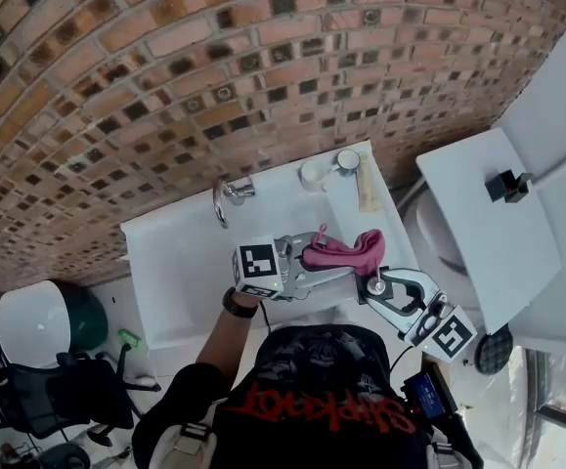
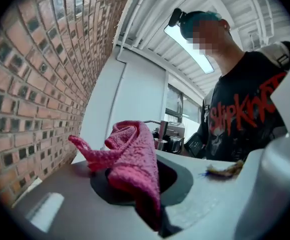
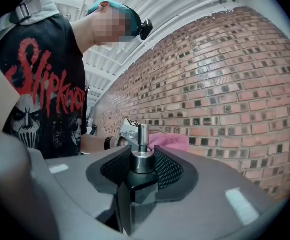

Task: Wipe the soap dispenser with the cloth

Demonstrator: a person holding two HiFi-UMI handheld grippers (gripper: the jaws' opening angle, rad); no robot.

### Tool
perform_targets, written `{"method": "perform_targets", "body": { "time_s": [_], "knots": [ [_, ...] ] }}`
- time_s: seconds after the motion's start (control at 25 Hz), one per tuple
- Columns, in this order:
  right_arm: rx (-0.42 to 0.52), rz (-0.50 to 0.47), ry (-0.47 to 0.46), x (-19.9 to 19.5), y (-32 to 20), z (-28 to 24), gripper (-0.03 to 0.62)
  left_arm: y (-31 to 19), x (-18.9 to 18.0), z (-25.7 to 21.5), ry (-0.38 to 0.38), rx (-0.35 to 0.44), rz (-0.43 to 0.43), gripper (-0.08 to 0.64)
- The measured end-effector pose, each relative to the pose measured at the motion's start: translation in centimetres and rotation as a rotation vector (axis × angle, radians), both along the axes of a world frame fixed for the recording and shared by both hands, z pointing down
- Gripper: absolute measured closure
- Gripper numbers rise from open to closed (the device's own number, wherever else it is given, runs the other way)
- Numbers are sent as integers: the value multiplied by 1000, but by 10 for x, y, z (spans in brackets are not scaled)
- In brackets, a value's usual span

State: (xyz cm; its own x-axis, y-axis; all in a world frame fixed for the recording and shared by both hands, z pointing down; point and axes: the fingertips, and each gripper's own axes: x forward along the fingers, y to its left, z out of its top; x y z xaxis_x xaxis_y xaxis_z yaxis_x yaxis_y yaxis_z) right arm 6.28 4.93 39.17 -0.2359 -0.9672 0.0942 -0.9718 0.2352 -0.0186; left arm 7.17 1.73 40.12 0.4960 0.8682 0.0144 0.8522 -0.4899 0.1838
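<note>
In the head view my left gripper [image 1: 307, 255] is shut on a pink cloth [image 1: 346, 249], which hangs out to the right over the sink's front edge. The left gripper view shows the cloth [image 2: 132, 159] bunched and pinched between the jaws of the left gripper [image 2: 150, 184]. My right gripper [image 1: 375, 286] is shut on the soap dispenser [image 1: 374, 285], just below and to the right of the cloth. In the right gripper view the dispenser [image 3: 140, 159] stands upright in the right gripper [image 3: 140, 176], showing a black body, metal collar and pump stem. The cloth [image 3: 170, 141] lies just beyond it, apart.
A white sink [image 1: 185, 252] with a chrome tap [image 1: 232, 193] sits against the brick wall [image 1: 165, 66]. A white cup [image 1: 315, 173] and a yellowish strip [image 1: 369, 184] rest on its back right corner. A toilet [image 1: 488, 223] stands to the right.
</note>
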Motion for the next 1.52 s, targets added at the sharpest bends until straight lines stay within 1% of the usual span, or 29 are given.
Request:
{"method": "perform_targets", "body": {
  "time_s": [0.04,0.12,0.28,0.4,0.48,0.56,0.64,0.72,0.8,0.88,0.92,0.96,1.0,1.12,1.24,1.36,1.44,1.52],
  "knots": [
    [-1,-21,5,-1,-1,0,451,-2,-1,1,-3,-18,8,509],
    [20,-64,11,-6,1,-3,451,-2,-6,11,-29,-19,19,509],
    [118,-98,-34,-11,8,-22,451,6,-14,52,-118,49,37,509],
    [193,-100,-83,-8,12,-39,451,6,-17,86,-197,85,31,509],
    [240,-85,-102,0,15,-47,451,5,-19,109,-237,111,12,509],
    [273,-43,-97,12,17,-53,454,5,-23,121,-257,100,-11,509],
    [262,14,-61,24,16,-49,454,5,-29,117,-265,42,-36,509],
    [195,78,-3,33,12,-34,454,5,-37,96,-254,-47,-60,509],
    [91,135,64,40,9,-13,454,5,-43,58,-226,-179,-58,509],
    [8,164,91,42,6,5,454,6,-43,19,-213,-317,-41,509],
    [1,164,80,41,4,8,454,7,-41,7,-219,-364,-38,509],
    [16,155,60,38,2,6,454,8,-37,2,-233,-389,-42,509],
    [43,140,37,34,0,2,454,9,-32,2,-251,-397,-52,509],
    [114,102,2,28,0,-12,456,6,-15,22,-333,-382,-123,509],
    [190,73,-32,25,8,-32,456,1,-5,61,-411,-302,-210,509],
    [282,50,-110,27,19,-52,456,-2,-4,100,-465,-242,-267,509],
    [357,37,-181,31,27,-64,456,-4,-9,132,-530,-188,-306,509],
    [406,30,-222,33,34,-71,456,-2,-16,162,-603,-146,-320,509]
  ]
}}
